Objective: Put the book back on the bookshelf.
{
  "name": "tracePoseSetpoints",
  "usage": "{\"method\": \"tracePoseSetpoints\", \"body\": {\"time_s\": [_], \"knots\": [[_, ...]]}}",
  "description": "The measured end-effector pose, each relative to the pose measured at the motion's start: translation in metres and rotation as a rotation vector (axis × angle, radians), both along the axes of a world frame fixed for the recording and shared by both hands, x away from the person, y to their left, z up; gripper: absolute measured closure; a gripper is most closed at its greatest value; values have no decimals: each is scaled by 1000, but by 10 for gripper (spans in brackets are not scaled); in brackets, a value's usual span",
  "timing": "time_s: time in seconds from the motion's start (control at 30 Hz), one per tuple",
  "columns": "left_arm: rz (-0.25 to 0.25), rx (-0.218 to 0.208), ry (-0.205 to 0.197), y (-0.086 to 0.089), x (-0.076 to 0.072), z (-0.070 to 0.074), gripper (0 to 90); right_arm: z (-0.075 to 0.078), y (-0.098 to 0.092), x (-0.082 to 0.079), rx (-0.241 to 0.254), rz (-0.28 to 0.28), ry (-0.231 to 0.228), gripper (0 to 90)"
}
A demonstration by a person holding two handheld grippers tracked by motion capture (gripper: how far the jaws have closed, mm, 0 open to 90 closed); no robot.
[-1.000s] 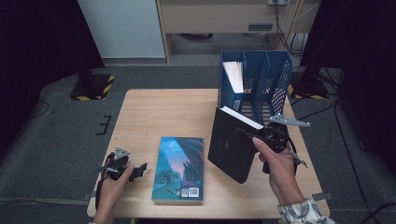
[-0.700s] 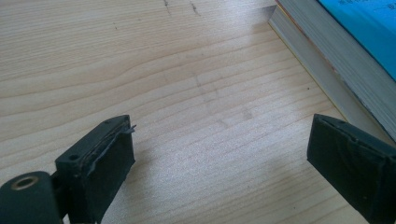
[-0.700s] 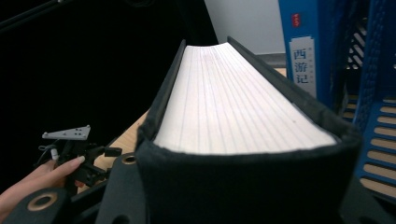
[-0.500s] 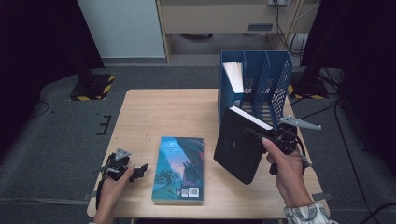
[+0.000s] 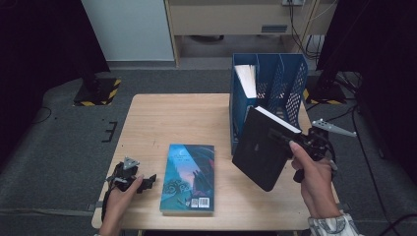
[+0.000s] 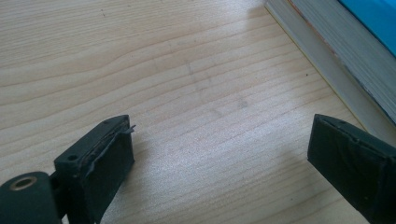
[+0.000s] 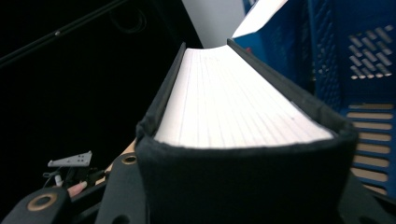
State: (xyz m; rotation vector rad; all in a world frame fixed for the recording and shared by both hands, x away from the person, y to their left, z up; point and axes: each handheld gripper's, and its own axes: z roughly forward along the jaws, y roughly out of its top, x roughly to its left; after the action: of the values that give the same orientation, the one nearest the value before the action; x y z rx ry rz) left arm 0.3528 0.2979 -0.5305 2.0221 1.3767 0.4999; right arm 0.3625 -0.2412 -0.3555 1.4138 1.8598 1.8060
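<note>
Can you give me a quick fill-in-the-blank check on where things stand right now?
1. The right gripper is shut on the ____ book.
2. The blue-covered book lies flat on the ____.
3. The left gripper has its jaws ____.
4. The blue file rack already holds ____ book.

Missing words: black; table; open; one

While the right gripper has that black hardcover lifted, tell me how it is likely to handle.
The black hardcover book probably stays stiff: its covers look rigid and its page block thick. It likely feels heavy and may swing, since the right gripper clamps one edge while the book hangs tilted. The matte cover probably resists slipping.
</note>
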Motion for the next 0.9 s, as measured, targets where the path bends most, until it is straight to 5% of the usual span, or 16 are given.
{"method": "tracePoseSetpoints", "body": {"time_s": [0.9], "knots": [[-20,35,-37,-4,-3,-6,14,33,-38,9,20,-125,-19,526]]}}
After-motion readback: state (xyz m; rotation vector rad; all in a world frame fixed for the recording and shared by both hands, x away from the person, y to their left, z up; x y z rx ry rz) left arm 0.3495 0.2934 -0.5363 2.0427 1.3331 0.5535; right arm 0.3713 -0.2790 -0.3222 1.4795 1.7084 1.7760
